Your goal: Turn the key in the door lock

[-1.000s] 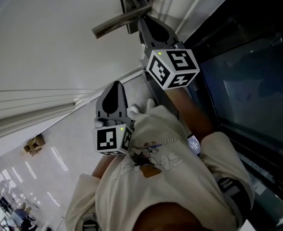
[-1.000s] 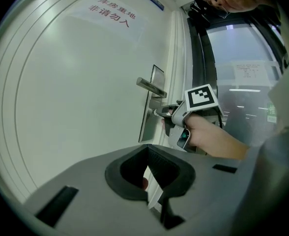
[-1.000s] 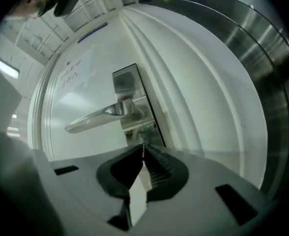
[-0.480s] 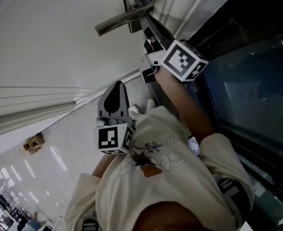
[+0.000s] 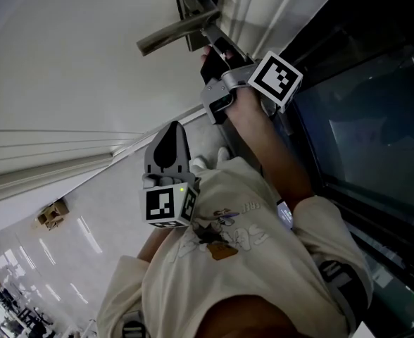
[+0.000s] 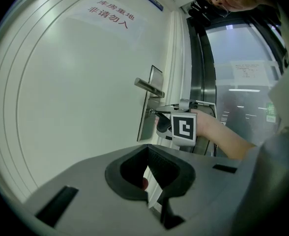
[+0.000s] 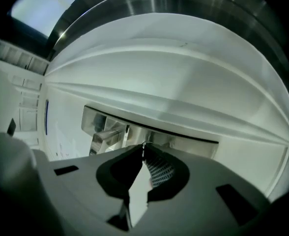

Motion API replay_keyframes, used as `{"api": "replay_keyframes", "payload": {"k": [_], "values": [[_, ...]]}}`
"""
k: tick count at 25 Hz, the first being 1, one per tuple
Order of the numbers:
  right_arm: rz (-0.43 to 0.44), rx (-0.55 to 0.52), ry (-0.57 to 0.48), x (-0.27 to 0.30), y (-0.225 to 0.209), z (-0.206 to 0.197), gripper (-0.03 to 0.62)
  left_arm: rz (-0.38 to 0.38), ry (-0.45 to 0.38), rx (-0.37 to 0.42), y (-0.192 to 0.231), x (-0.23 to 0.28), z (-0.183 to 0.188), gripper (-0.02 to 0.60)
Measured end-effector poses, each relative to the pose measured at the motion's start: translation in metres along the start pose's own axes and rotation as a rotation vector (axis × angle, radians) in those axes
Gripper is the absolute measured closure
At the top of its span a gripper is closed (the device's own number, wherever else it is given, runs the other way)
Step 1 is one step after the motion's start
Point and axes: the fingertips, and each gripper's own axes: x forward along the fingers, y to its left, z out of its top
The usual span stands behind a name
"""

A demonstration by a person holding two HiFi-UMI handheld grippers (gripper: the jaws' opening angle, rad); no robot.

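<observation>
The right gripper (image 5: 207, 44) is pinching the key (image 7: 144, 144) at the lock plate (image 7: 193, 139) under the lever handle (image 5: 168, 37), while the left gripper (image 5: 170, 127) is hovering clenched and empty

Red Chinese characters (image 6: 111, 14) on the flat white door (image 6: 75, 92) read "库房重地 非请勿入". The white paper notice (image 6: 247, 70) on the glass panel (image 6: 233, 43) was too small to read, as was the cream shirt's chest print (image 5: 229, 225).

floor (image 5: 73, 238): pale glossy tiles | glass panel (image 5: 376, 118): dark, reflective
</observation>
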Motion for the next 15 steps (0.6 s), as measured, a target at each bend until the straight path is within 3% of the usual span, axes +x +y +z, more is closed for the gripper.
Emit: {"api": "replay_keyframes", "payload": {"k": [5,15], "values": [[0.057,0.277,-0.01,0.0014,-0.0029,-0.001,0.571,0.006,0.0,0.002,0.0005,-0.0025,0.0002,0.575],[0.106,0.491,-0.023,0.0038,-0.0046,-0.0036,0.572,0.0,-0.002,0.01,-0.0042,-0.0064,-0.0017,0.575]]}}
